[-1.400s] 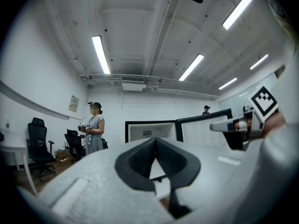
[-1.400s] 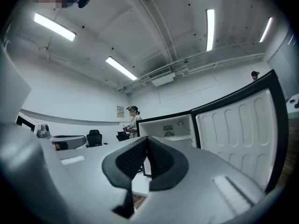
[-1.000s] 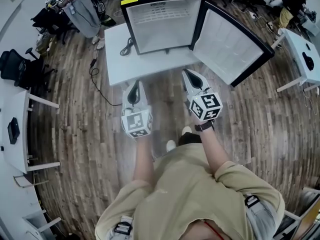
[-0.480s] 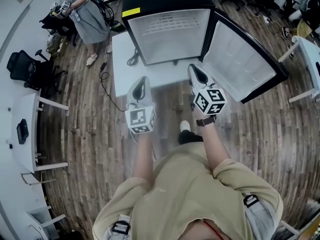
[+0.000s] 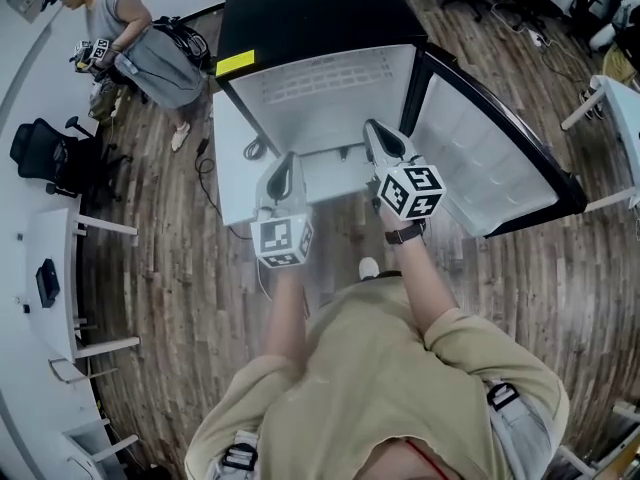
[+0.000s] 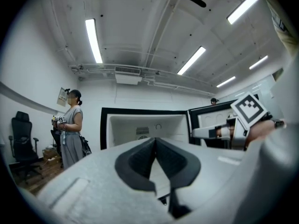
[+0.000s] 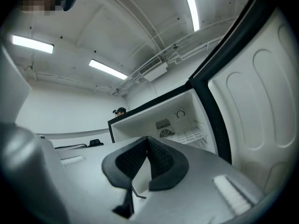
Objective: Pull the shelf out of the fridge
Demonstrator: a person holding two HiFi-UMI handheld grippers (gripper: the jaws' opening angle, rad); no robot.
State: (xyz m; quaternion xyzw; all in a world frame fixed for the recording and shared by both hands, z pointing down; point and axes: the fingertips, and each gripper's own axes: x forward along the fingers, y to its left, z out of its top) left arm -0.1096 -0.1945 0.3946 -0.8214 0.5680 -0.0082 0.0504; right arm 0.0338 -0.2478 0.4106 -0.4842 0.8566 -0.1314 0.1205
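A black mini fridge (image 5: 300,18) stands on a white table (image 5: 232,173), its door (image 5: 490,158) swung open to the right. A white wire shelf (image 5: 322,76) lies inside the white cavity; the right gripper view shows this shelf (image 7: 194,136) low at the back, below a vent. My left gripper (image 5: 287,160) is held in front of the fridge's lower left opening, jaws shut on nothing (image 6: 155,140). Level with the door hinge side, my right gripper (image 5: 372,128) is also shut and empty (image 7: 147,138). Neither gripper touches the shelf.
A person (image 5: 130,43) holding grippers stands at the upper left beside a black office chair (image 5: 40,138). A cable (image 5: 255,148) hangs off the table's left part. White desks stand at the left (image 5: 45,258) and far right (image 5: 620,108). The floor is wood.
Both grippers have come forward toward the open fridge, which now looms larger and closer. The right gripper leads. The person at the upper left has shifted further left.
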